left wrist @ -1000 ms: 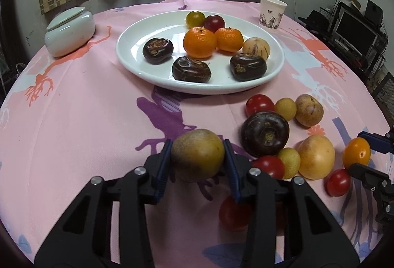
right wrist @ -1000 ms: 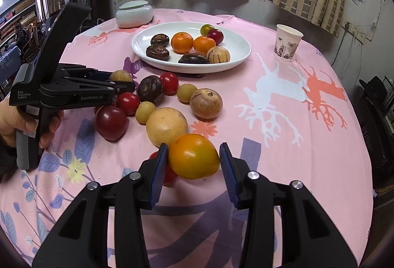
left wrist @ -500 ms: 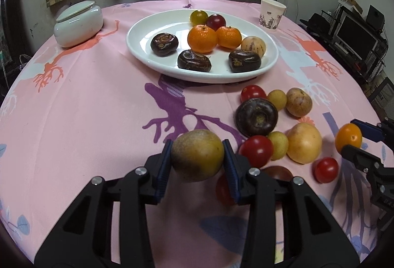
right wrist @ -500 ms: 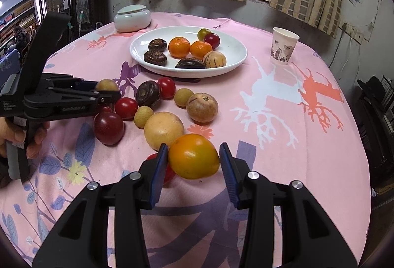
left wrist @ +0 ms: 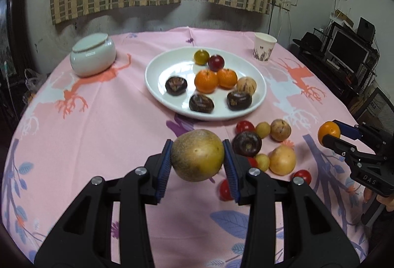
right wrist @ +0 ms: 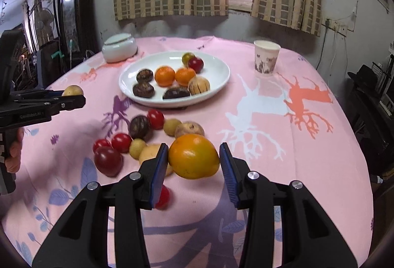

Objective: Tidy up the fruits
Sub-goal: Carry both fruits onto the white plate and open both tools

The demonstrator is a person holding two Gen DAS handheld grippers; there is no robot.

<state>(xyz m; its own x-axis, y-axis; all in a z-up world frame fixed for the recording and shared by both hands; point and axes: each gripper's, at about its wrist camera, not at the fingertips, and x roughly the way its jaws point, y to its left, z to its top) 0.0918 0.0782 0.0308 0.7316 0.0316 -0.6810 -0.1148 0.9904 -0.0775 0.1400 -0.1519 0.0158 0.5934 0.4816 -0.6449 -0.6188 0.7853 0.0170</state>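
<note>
Both tools carry fruit clear of the tabletop [left wrist: 103, 125], and the step in hand looks like the carry to the white plate [left wrist: 157, 86] ahead of them; to do it well, hold each squeeze steady, come in above the rim rather than across it, and lower into a bare patch — the near-left of the plate looks freest — before easing the jaws apart, so nothing already there gets knocked.

The left tool [left wrist: 198, 161] is partly closed, pads pressed on both flanks of a russet-green round fruit [left wrist: 198, 154], dull-skinned and speckled; the right tool [right wrist: 194, 161] is likewise clamped on an orange-yellow fruit [right wrist: 193, 156], glossy and slightly lopsided, so it may roll on landing.

Loose fruits [right wrist: 138, 127] — red, dark and yellow — lie below and left of the right tool, between it and the plate.
</note>
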